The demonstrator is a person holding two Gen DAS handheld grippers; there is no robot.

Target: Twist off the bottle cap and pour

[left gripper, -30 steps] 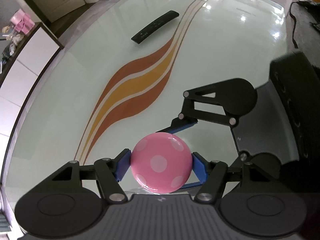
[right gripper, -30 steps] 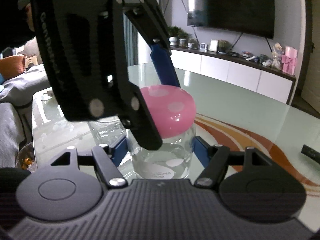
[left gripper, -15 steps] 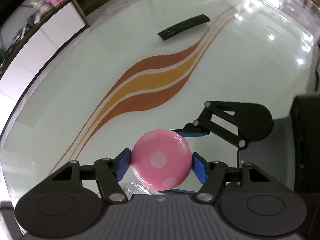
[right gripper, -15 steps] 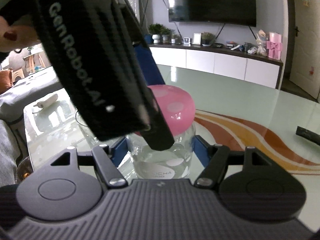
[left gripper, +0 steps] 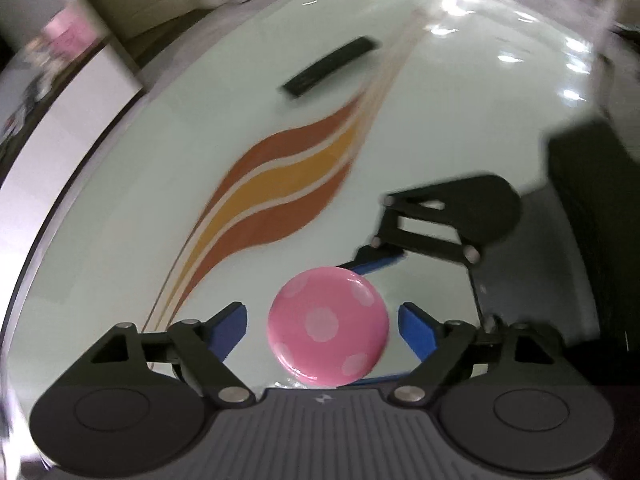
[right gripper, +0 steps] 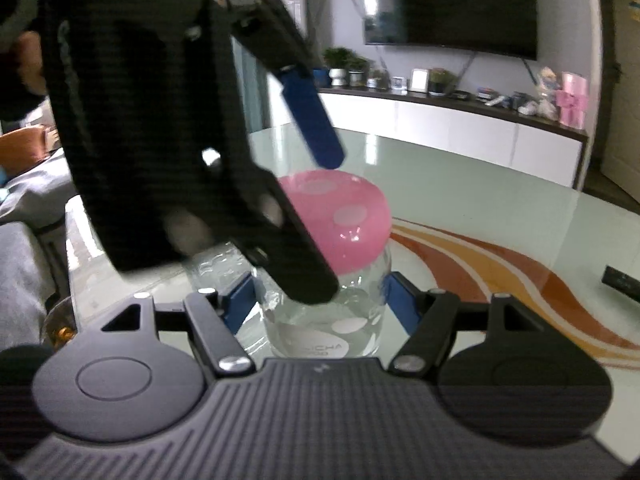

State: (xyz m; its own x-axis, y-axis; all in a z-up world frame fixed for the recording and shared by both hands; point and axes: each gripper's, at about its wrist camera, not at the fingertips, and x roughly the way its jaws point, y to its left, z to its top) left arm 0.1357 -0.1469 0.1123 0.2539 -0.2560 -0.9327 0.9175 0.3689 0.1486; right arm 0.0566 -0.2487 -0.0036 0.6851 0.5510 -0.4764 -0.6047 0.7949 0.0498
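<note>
A clear bottle with a pink, white-spotted dome cap stands on the glass table. My right gripper is shut on the bottle's body just below the cap. My left gripper hangs over the cap from above, its blue fingers spread apart with a gap on each side of the cap. In the right wrist view the left gripper's body fills the upper left and hides part of the cap. The right gripper also shows in the left wrist view.
The table has an orange and brown wave pattern. A black remote lies further out on it, also at the right edge of the right wrist view. A clear glass stands left of the bottle. A white sideboard stands behind.
My left gripper has opened and let go of the pink cap, and it has lifted slightly. The right gripper keeps its hold on the bottle.
</note>
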